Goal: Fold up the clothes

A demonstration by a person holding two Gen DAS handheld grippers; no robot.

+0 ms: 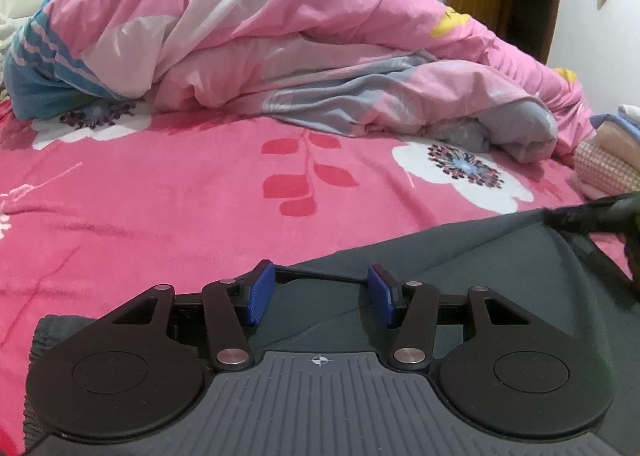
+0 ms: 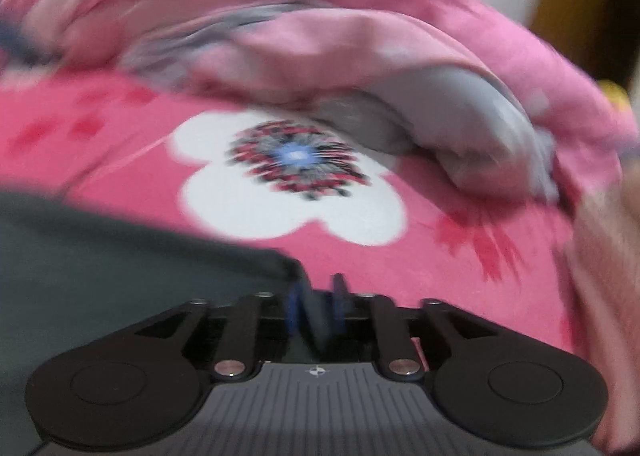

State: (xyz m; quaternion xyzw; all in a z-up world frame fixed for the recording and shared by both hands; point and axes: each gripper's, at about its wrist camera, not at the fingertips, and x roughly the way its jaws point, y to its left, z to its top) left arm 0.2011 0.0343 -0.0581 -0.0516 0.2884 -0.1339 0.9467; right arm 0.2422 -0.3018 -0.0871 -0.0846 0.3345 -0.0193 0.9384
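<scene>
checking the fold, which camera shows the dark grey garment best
The left wrist view: it is sharp, and the dark grey garment spreads across the pink floral bedsheet under the open left gripper, creases visible. The right wrist view is motion-blurred, showing one corner at its left, apparently pinched in the right gripper.

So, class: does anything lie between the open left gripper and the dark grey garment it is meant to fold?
Nothing visible does. The left gripper hangs open directly over the dark grey garment, with no other item between them on the pink bedsheet.
</scene>
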